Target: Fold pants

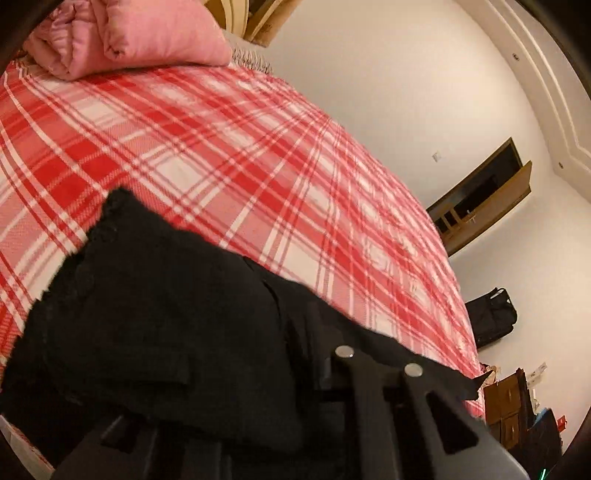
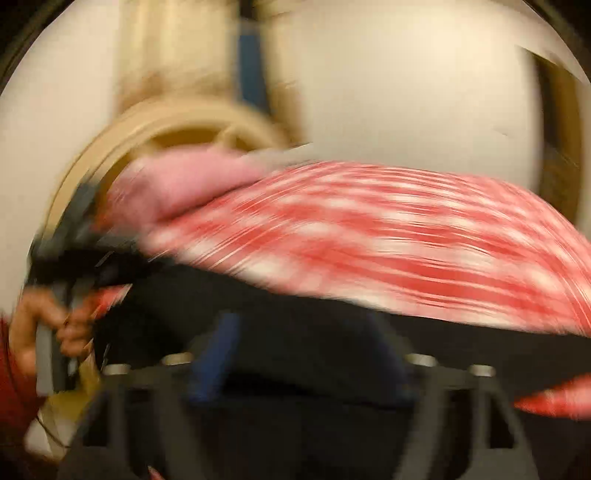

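Left tool: the left tool (image 1: 380,363) has its two fingers drawn nearly together at the near edge of the black pants (image 1: 166,295); dark cloth lies around the tips, but black on black hides whether a fold is pinched between them.
Right tool: the right tool (image 2: 299,365) stands with its fingers spread wide, a blue pad (image 2: 214,362) showing on one, and nothing can be seen clamped between them; this view is heavily smeared.
Pants: they lie bunched on the bed, on the red-and-white plaid blanket (image 1: 258,147), in a dark heap at the near edge with a ragged hem or waistband end pointing toward the pink pillow (image 1: 122,33).
Hand: at the left of the right wrist view, a hand (image 2: 44,325) grips a tool handle beside the cloth.
Handling: the fabric looks soft, limp and fairly light, so it will likely sag and crease wherever it is unsupported, and it should drag across the woven blanket instead of sliding freely.
Where to grip: judging by the heap, a hem or the waistband, taken at two corners well apart, would give the cleanest lift; a pinch in the middle would only gather more wrinkles.
Risk: thin layers may slip out of a shallow pinch, and picking up the blanket along with the pants looks possible.
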`<state>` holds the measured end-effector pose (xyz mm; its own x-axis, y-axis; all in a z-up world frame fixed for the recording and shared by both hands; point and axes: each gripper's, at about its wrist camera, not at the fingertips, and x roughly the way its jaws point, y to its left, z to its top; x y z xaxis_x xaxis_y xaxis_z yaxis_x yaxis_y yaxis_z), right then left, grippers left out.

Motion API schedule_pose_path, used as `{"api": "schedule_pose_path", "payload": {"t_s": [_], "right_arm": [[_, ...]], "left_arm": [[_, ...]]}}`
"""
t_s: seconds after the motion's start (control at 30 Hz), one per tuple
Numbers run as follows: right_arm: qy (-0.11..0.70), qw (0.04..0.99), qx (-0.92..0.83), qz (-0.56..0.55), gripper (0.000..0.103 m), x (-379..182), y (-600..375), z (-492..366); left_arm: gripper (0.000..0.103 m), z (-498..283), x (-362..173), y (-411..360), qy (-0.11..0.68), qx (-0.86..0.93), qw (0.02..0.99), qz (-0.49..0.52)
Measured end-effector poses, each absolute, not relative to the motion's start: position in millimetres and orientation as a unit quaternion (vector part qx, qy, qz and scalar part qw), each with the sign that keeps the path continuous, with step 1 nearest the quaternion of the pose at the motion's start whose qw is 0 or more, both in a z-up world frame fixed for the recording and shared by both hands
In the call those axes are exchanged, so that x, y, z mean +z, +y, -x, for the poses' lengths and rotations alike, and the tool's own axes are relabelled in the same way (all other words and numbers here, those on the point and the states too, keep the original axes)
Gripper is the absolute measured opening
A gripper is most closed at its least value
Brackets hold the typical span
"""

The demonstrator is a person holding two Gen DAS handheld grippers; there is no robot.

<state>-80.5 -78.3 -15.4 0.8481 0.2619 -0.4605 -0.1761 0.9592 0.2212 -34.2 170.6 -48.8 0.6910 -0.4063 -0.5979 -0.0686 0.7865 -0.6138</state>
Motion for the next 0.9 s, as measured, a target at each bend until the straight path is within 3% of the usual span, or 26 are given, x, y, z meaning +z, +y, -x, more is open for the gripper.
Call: {"api": "schedule_pose_path", "payload": {"t_s": [0.13, 0.23, 0.3, 0.57, 0.63, 0.67, 0.77, 0.9], "right_arm": [[0.294, 0.910, -0.025, -0.292, 0.082, -29, -231, 92], [0.302, 0.863, -0.095, -0.393, 0.069, -57, -306, 103], [0.313, 0.837, -0.110, -0.435, 0.058, -76, -334, 103], [0.336, 0.825, -0.090, -0.445, 0.057, -92, -320, 61], [0.349, 0.824, -0.089, -0.436, 0.034, -94, -314, 54], [0.360, 0.821, -0.092, -0.434, 0.006, -98, -312, 51], [0.357, 0.823, -0.083, -0.435, 0.005, -95, -313, 45], [0.302, 0.846, -0.030, -0.438, 0.005, -48, -318, 59]], "left_arm": [[0.013, 35, -34, 175, 0.365, -0.104, 0.870, 0.316], [0.013, 33, -28, 177, 0.362, -0.111, 0.864, 0.333], [0.012, 33, -25, 175, 0.358, -0.113, 0.865, 0.333], [0.011, 32, -21, 174, 0.360, -0.102, 0.866, 0.332], [0.011, 31, -20, 174, 0.362, -0.100, 0.866, 0.331], [0.011, 32, -20, 174, 0.363, -0.099, 0.866, 0.329], [0.011, 29, -22, 173, 0.369, -0.096, 0.864, 0.327], [0.011, 23, -20, 172, 0.379, -0.099, 0.861, 0.323]]}}
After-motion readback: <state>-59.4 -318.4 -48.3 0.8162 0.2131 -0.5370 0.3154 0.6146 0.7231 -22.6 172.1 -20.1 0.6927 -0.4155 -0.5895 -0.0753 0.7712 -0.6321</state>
